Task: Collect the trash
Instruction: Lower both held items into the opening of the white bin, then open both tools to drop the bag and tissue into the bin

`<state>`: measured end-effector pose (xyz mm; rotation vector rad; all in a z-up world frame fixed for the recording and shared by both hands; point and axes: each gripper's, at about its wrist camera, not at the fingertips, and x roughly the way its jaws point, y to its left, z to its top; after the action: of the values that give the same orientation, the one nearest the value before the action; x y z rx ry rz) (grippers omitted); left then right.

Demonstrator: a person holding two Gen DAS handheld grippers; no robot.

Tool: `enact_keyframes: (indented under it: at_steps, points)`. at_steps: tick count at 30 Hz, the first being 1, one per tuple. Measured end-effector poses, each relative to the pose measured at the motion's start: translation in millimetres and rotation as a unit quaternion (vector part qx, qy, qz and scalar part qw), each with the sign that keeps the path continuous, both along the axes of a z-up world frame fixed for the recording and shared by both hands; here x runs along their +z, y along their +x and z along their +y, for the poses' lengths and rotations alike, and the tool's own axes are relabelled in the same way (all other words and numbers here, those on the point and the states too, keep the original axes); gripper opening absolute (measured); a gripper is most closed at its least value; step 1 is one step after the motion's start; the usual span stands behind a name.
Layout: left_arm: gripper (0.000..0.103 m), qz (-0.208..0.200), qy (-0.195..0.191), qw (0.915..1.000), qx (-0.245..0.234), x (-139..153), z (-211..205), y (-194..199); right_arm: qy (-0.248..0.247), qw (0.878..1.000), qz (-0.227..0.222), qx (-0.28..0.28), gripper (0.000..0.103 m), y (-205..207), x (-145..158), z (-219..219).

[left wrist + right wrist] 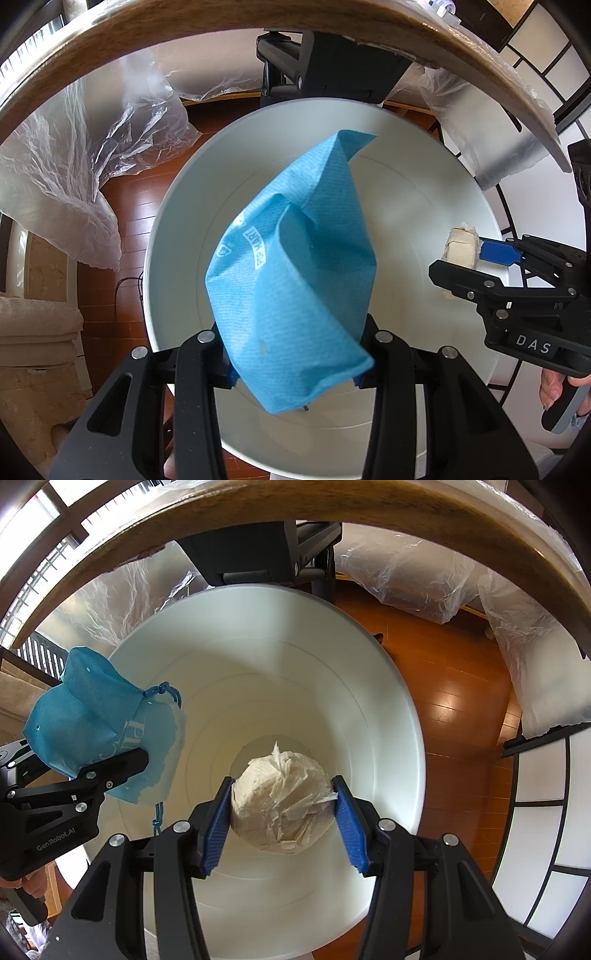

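Both pickups done, drop pending: left gripper [295, 369] clamps blue bag [295, 266], right gripper [282, 808] clamps paper wad [282, 805], both over white bin [388, 686].

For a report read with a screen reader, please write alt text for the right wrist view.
The right gripper holds a crumpled white paper ball between its blue fingers, over the open mouth of a white bin. At left, the left gripper holds a blue bag above the bin's rim; a wooden floor lies beyond.
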<state>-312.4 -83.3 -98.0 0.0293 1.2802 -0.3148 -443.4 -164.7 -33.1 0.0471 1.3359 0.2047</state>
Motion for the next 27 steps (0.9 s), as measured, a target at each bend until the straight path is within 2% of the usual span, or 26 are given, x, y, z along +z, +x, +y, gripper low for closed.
enact_keyframes:
  at_steps: [14, 21, 27]
  points:
    - [0.047, 0.005, 0.011, 0.9999, -0.001, -3.4, 0.4, 2.7, 0.000, 1.000, 0.010, -0.004, 0.052, 1.0, -4.7, -2.5]
    - [0.065, -0.001, 0.015, 0.9999, 0.000, -1.7, 1.0, 1.2, 0.000, 1.000, 0.013, -0.006, 0.052, 0.2, -5.7, -4.4]
    - [0.067, -0.007, 0.020, 0.9998, 0.002, 0.7, -0.3, -1.6, 0.001, 1.000, 0.014, -0.007, 0.053, -1.1, -6.2, -6.3]
